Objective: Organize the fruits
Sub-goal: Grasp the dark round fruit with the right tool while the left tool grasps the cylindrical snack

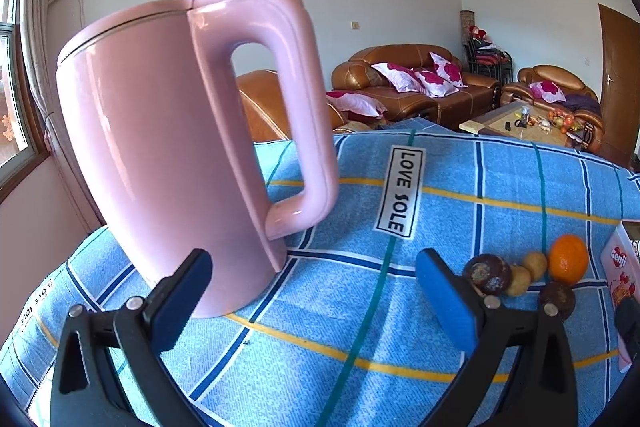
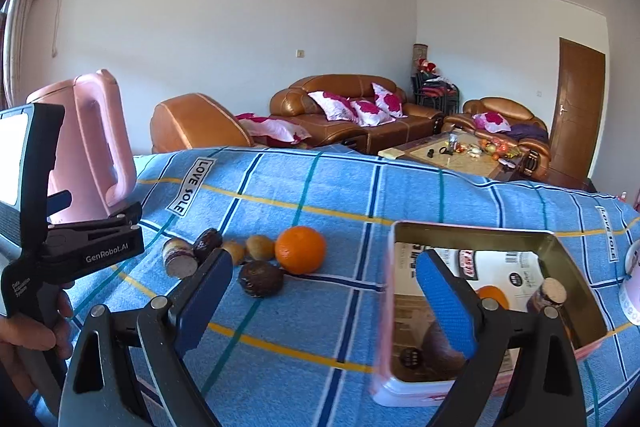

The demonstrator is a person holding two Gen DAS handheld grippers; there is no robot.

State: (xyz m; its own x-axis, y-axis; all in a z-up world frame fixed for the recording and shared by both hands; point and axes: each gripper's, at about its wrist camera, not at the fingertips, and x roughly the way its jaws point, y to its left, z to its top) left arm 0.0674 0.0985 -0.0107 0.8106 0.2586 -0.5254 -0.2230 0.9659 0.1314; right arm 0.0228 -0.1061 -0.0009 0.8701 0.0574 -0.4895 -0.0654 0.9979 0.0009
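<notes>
Several fruits lie in a cluster on the blue checked cloth [image 2: 320, 187]: an orange [image 2: 300, 250], a dark round fruit [image 2: 261, 278], small brown ones [image 2: 260, 247] and a cut piece [image 2: 180, 257]. My right gripper [image 2: 324, 301] hovers open in front of them, with nothing between its blue pads. To its right an open pink tin [image 2: 472, 227] holds an orange piece [image 2: 492, 297] and dark fruits [image 2: 548, 297]. My left gripper [image 1: 316, 301] is open over bare cloth. From there the orange [image 1: 568, 259] and a dark fruit [image 1: 486, 273] lie beyond its right finger.
A tall pink kettle [image 1: 172, 155] stands close beyond the left gripper's left finger. A hand [image 2: 32, 327] holds the left tool's black body [image 2: 92, 247] at the left. The pink tin's corner [image 1: 618, 267] shows at the right edge. Brown sofas [image 2: 340, 115] and a coffee table [image 2: 460, 155] lie beyond the table's far edge.
</notes>
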